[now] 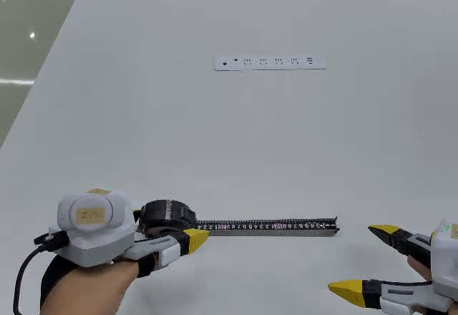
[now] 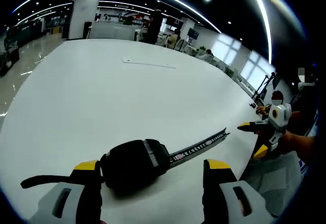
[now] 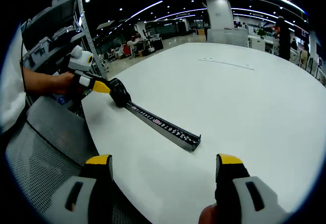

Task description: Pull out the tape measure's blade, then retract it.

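**Blade out, retraction left**

Head view: the blade (image 1: 268, 225) lies pulled out across the table (image 1: 250, 136) from the tape measure (image 1: 166, 215). Left gripper view: my left gripper (image 2: 153, 165) straddles the tape measure, jaws wide, not clamping. Right gripper view: my right gripper (image 3: 164, 159) gapes empty near the blade's tip. I judge retracting remains.
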{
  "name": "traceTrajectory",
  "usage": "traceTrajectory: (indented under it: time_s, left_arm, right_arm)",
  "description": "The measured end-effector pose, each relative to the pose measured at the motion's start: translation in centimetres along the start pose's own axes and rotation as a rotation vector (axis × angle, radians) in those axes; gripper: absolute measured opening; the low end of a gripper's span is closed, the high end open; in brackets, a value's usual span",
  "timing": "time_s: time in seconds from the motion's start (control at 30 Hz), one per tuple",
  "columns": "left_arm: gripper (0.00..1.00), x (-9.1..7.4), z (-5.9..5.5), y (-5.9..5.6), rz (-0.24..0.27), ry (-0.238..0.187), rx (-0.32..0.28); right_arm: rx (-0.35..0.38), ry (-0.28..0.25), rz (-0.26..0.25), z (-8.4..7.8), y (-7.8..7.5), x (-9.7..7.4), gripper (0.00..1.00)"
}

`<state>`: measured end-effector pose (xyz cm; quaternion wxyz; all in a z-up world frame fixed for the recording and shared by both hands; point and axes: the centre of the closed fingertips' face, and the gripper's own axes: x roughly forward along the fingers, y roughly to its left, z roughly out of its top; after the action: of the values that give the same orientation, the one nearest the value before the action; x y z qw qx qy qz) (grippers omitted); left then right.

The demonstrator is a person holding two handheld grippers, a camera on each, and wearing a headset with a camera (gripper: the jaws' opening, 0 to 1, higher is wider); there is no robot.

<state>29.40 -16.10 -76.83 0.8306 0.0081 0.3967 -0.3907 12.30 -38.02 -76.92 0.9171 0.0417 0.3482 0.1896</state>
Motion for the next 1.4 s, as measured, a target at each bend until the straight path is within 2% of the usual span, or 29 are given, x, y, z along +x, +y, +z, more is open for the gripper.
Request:
traceTrajectory:
  time_s: [0.07, 0.3, 0.43, 0.53, 0.9, 1.4]
  left_arm:
    - [0.78, 0.2, 0.0, 0.1, 0.015, 0.001, -0.005]
    - [0.72, 0.1, 0.3, 0.7, 0.092, -0.028, -0.086]
    - [0.74, 0.2, 0.3, 0.4, 0.112, -0.044, -0.089]
    - [0.74, 0.2, 0.2, 0.6, 0.135, -0.058, -0.117]
    - [0.67, 0.0, -0.1, 1.2, 0.197, -0.097, -0.108]
    - [0.65, 0.6, -0.4, 1.8, 0.265, -0.094, -0.095]
  right_arm:
    - [0.002, 0.007, 0.006, -0.1, 0.1, 0.1, 0.83]
    - [0.001, 0.011, 0.012, -0.2, -0.1, 0.4, 0.83]
    - [0.004, 0.008, 0.014, 0.0, -0.2, 0.6, 0.82]
    - [0.003, 0.007, 0.017, 0.1, -0.3, 0.7, 0.82]
    - [0.001, 0.006, 0.022, 0.4, -0.4, 1.2, 0.81]
    - [-0.001, 0.006, 0.025, 0.5, -0.6, 1.6, 0.81]
